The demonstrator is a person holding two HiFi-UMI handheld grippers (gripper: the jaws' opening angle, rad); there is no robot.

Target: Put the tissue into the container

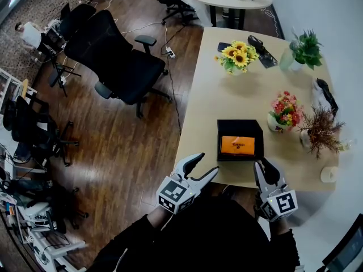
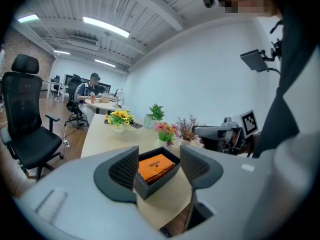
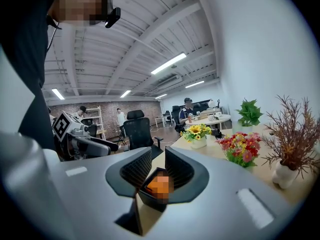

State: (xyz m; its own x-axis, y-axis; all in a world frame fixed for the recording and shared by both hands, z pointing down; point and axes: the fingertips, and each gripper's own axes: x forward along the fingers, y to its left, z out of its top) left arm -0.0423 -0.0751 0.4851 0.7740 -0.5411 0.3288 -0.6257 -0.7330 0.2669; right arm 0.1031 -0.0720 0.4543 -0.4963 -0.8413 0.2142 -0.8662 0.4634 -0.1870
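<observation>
We hold our left gripper (image 1: 207, 163) with jaws wide and empty, our right gripper (image 1: 266, 164) with jaws closed on nothing. The orange tissue pack (image 1: 237, 145) lies inside the black container (image 1: 240, 127) on the table (image 1: 215, 95).

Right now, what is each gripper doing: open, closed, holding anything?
Left gripper: open, nothing between its fingers.
Right gripper: closed, holding nothing.
</observation>
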